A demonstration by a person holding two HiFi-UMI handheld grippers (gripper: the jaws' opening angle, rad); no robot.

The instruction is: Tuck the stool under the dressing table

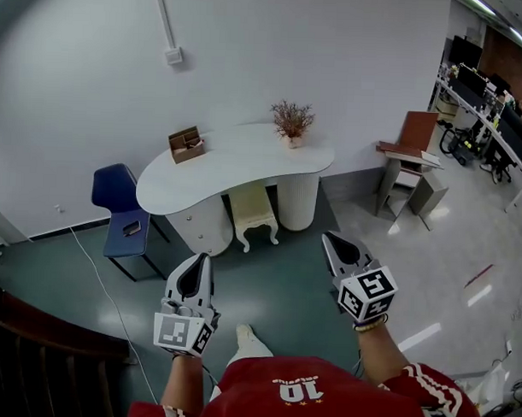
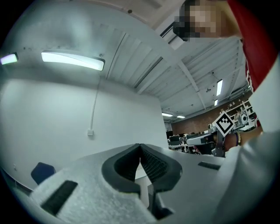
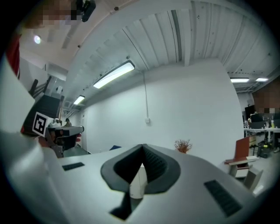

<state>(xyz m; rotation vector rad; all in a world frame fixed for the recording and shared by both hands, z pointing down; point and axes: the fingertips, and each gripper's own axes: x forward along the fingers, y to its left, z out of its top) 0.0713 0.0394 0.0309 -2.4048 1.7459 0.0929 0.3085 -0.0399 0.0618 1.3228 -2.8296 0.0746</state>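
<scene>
Standing with both arms out in front, a person holds the left gripper (image 1: 200, 259) and right gripper (image 1: 327, 237) well apart, each pointing forward and roughly level. Both pairs of jaws are pressed together tip to tip, with nothing between them. The bare left forearm (image 1: 183, 382) and right forearm (image 1: 384, 353) reach out from a red shirt (image 1: 323, 395), and a bracelet (image 1: 372, 325) sits on the right wrist.

dressing table (image 1: 237, 164): smooth white top, faint sheen, ribbed bases | stool (image 1: 254, 213): cream, matt, looks like painted wood | floor (image 1: 280, 285): glossy teal, mirrors light | box (image 1: 186, 144): brown wood | chair (image 1: 115, 188): blue matt upholstery | left gripper (image 2: 140, 146), right gripper (image 3: 142, 146): grainy matt white plastic, dark ribbed pads (image 2: 154, 164)
</scene>
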